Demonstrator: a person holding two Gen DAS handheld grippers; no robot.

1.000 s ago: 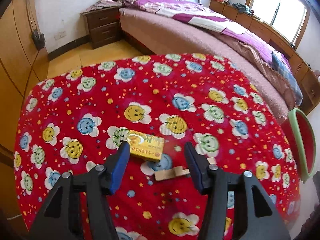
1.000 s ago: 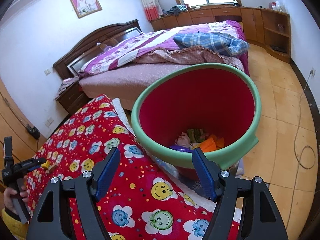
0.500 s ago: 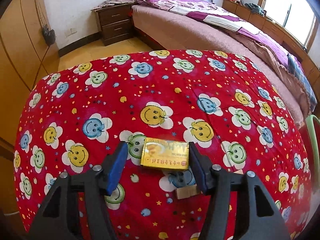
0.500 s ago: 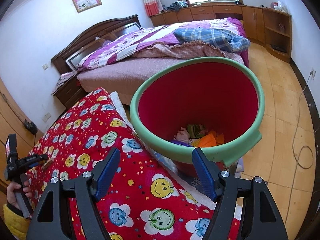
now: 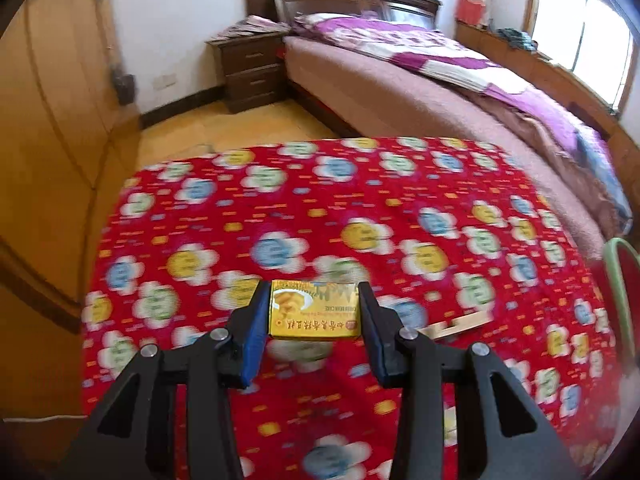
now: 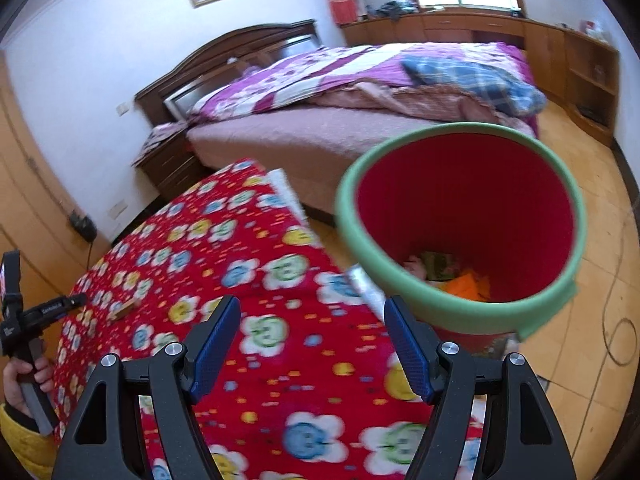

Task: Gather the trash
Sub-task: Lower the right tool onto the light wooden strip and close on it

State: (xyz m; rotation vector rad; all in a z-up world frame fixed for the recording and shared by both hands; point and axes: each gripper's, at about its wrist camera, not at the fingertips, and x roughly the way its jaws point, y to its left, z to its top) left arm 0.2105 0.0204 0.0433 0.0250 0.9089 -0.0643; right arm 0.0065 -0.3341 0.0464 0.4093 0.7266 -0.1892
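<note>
A yellow printed box (image 5: 314,310) sits between the blue pads of my left gripper (image 5: 312,294), just above the red smiley-flower cloth (image 5: 360,208). The jaws are closing, and both pads touch the box's sides. A small wooden piece (image 5: 460,325) lies on the cloth to the box's right. My right gripper (image 6: 311,312) hangs open over the cloth's near edge with nothing between its fingers. To its right stands a red bin with a green rim (image 6: 360,240), holding orange and other scraps (image 6: 468,284). The left gripper (image 6: 60,304) shows at the far left, held by a hand (image 6: 16,380).
A bed with a purple quilt (image 5: 440,60) stands behind the table, with a dark nightstand (image 5: 252,72) beside it. Wooden wardrobe doors (image 5: 52,120) line the left. A thin cable (image 6: 616,320) curls on the wooden floor beside the bin.
The left gripper moved over the yellow box and its jaws narrowed onto the box's sides. The right gripper swung left, so the bin now sits further right in its view.
</note>
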